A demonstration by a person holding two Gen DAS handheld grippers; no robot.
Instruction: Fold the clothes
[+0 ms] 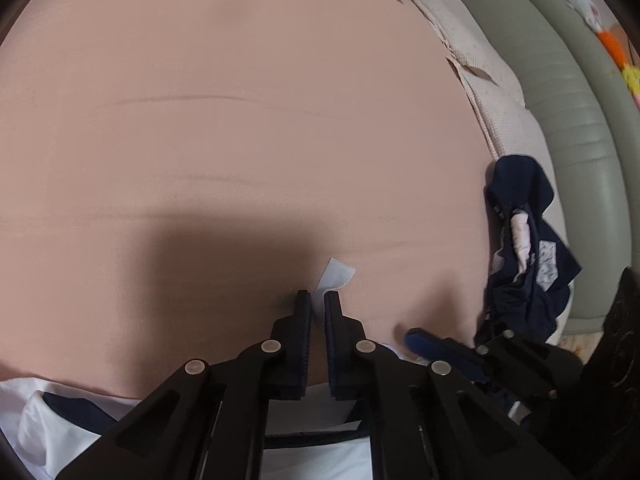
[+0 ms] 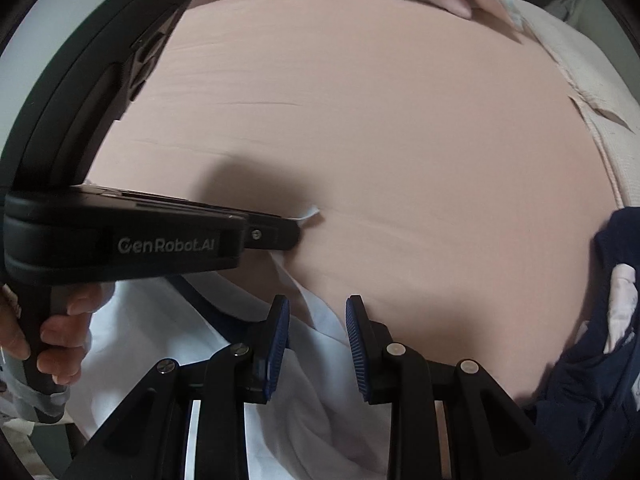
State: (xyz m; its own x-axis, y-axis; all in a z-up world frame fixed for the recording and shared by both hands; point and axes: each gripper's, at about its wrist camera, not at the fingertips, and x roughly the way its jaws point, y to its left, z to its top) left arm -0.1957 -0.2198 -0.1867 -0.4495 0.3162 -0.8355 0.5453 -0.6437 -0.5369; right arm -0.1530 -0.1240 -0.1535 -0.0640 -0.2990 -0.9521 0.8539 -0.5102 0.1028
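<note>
Left gripper (image 1: 318, 300) is pinching the white shirt's (image 2: 160, 320) corner on the pink bed (image 1: 240, 120); right gripper (image 2: 318, 312) hangs apart, holding nothing, just beside it.

A white garment (image 2: 152, 344) with dark navy trim lies rumpled at the near edge of the pink bedsheet (image 2: 360, 120). One pale corner of it (image 1: 334, 276) is lifted onto the sheet, pinched between closed jaws, with its tip sticking out beyond them. A second garment, dark navy (image 1: 524, 256) with pale pink and light patterned patches, lies crumpled in a heap at the right edge of the sheet, well apart from the white one.
</note>
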